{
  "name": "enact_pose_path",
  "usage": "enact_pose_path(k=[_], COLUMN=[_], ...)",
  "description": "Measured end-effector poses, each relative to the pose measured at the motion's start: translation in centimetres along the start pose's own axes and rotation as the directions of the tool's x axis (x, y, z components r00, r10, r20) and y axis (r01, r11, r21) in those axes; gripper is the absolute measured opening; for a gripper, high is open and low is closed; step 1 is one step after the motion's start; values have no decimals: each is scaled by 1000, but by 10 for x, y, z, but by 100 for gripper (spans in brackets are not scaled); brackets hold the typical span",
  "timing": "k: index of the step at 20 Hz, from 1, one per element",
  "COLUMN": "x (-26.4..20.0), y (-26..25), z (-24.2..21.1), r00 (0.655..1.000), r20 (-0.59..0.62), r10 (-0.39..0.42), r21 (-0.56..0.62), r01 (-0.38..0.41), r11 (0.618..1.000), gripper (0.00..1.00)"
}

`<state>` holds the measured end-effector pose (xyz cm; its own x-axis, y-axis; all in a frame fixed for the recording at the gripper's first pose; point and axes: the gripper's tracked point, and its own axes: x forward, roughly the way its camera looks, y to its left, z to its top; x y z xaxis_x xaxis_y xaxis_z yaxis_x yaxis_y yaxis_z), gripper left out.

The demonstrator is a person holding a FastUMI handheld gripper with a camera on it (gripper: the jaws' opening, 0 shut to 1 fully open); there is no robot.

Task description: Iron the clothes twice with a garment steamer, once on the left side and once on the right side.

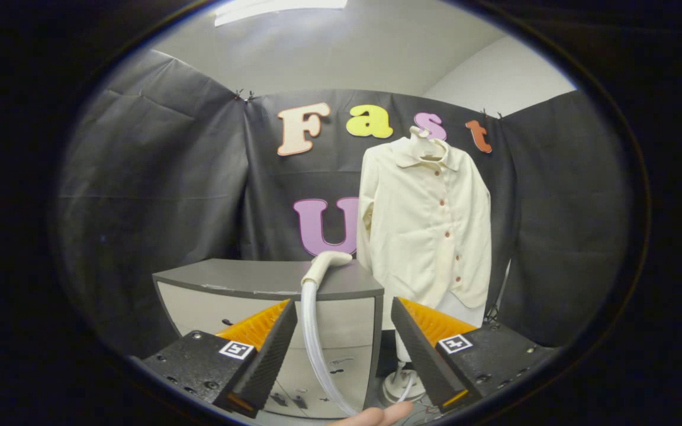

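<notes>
Shirt [430, 219] right of, behind cabinet [270, 284].

1. I've got a grey cabinet [270, 284] with a curved top sitting dead ahead.
2. Behind the cabinet, wrinkled black cloth [157, 177] lines the booth.
3. High above the cabinet, I see a ceiling light [279, 7].

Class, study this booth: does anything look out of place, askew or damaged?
Nothing looks damaged or spilled. The cream shirt hangs buttoned, though slightly askew, its hem sloping. The steamer head lies on the grey cabinet, its hose trailing down between the open gripper fingers. A fingertip shows below them.
</notes>
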<state>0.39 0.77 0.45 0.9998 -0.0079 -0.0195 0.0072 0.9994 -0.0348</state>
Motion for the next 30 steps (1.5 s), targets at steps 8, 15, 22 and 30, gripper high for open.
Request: enact_pose_path(k=[8, 15, 22, 30], x=[6, 37, 102, 204], y=[0, 16, 22, 27], z=[3, 13, 33, 30], r00=[1000, 1000, 1000, 986], r20=[-10, -29, -26, -161], r10=[-19, 2, 16, 49], r21=[-19, -35, -35, -9], r01=[19, -3, -17, -51], r11=[1000, 999, 999, 999], gripper=[97, 97, 98, 98])
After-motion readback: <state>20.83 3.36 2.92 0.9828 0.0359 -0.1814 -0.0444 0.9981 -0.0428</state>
